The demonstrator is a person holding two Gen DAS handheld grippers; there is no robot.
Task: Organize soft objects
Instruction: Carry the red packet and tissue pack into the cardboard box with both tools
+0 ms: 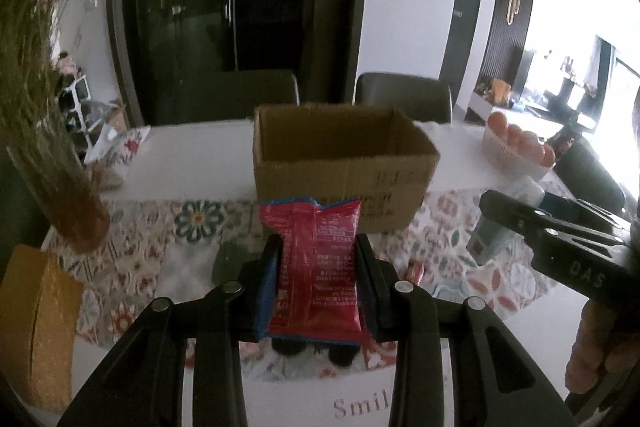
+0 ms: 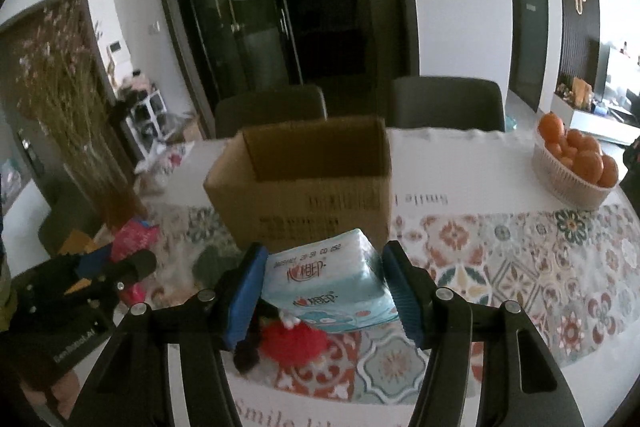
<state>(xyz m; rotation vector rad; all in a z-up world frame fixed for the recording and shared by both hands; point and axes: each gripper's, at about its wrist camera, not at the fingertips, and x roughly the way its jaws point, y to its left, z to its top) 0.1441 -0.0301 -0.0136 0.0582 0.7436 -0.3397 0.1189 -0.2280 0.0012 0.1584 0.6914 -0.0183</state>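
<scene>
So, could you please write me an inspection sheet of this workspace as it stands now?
Surface: table, white with a floral patterned runner.
Job's things: open cardboard box at centre; red snack packet; blue tissue pack.
Clutter: basket of oranges, dried flowers in a vase, red fluffy item on the runner.
Grippers: left gripper shut on the packet; right gripper shut on the tissue pack; both held before the box.
Cables: nothing seen.
Surroundings: two dark chairs behind the table, dark glass cabinet, white walls.
</scene>
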